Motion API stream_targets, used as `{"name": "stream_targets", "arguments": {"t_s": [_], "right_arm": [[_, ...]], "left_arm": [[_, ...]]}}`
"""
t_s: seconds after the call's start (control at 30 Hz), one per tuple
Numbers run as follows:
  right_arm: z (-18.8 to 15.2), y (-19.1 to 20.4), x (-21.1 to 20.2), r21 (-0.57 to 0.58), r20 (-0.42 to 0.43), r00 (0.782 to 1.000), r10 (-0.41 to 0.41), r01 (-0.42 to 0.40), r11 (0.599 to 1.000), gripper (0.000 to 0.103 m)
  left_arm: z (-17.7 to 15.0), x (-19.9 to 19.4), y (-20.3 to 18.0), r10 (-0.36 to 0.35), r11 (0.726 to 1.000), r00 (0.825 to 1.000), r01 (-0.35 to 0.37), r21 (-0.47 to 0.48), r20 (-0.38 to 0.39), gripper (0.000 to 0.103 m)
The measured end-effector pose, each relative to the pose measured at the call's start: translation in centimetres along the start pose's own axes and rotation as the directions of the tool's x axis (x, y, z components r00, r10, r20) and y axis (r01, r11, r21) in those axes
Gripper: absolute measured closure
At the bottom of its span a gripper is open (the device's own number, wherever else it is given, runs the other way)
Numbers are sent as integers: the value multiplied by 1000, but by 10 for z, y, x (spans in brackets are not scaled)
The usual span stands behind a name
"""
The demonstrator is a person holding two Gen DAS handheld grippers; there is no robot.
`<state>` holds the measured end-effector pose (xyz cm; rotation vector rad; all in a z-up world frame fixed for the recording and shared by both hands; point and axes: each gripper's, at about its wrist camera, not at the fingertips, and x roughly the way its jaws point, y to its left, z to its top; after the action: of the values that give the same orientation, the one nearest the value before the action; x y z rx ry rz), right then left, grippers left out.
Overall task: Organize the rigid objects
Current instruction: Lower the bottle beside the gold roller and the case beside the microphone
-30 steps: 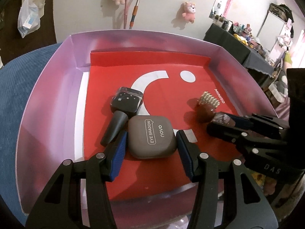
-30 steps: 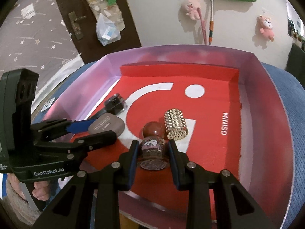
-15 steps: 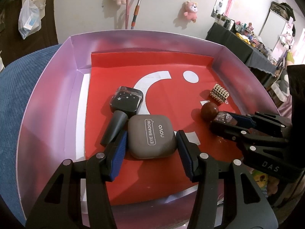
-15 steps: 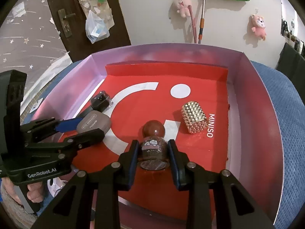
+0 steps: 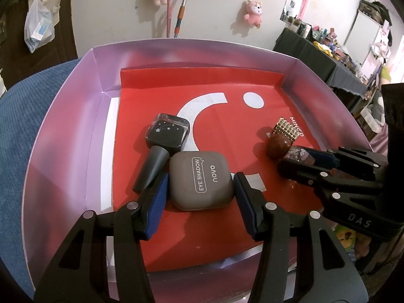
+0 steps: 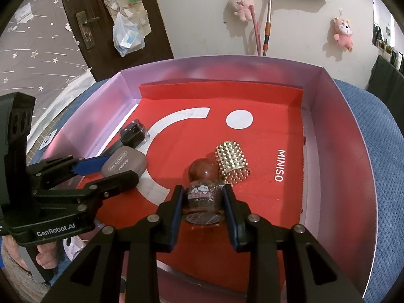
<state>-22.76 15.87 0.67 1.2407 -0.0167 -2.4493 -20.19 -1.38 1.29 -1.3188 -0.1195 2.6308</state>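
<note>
Inside the lilac-walled box with its red MINISO liner, the left gripper brackets the grey eye shadow case; whether its blue pads press on it I cannot tell. A black star-printed bottle lies touching the case. The right gripper is clamped on a small round-capped bottle, a gold studded cylinder just beside it

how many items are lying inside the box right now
4: eye shadow case in the left gripper, black bottle beside it, brown bottle in the right gripper, studded gold cap beside that.
</note>
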Motion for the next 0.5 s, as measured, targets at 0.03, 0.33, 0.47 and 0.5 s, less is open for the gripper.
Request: {"name": "stream_targets", "arguments": {"t_s": [0.03,0.33,0.47,0.5], "right_arm": [[0,0,0,-1,0,1000,0,0,1000,69],[-1,1,-1,0,-2,1000,11,-11,1000,65],[-1,4,-2,-6,-2,1000,7,-7,1000,60],[-1,4,-2,-7,-2,1000,7,-7,1000,60]], "left_arm": [[0,0,-1,3,1000,1000,-3,4,1,52],[-2,-2,-3,3,1000,1000,-3,6,2,37],[-4,-5,-3,12,1000,1000,-12,7,6,37],[-4,-6,-2,12,1000,1000,-12,5,8,37]]}}
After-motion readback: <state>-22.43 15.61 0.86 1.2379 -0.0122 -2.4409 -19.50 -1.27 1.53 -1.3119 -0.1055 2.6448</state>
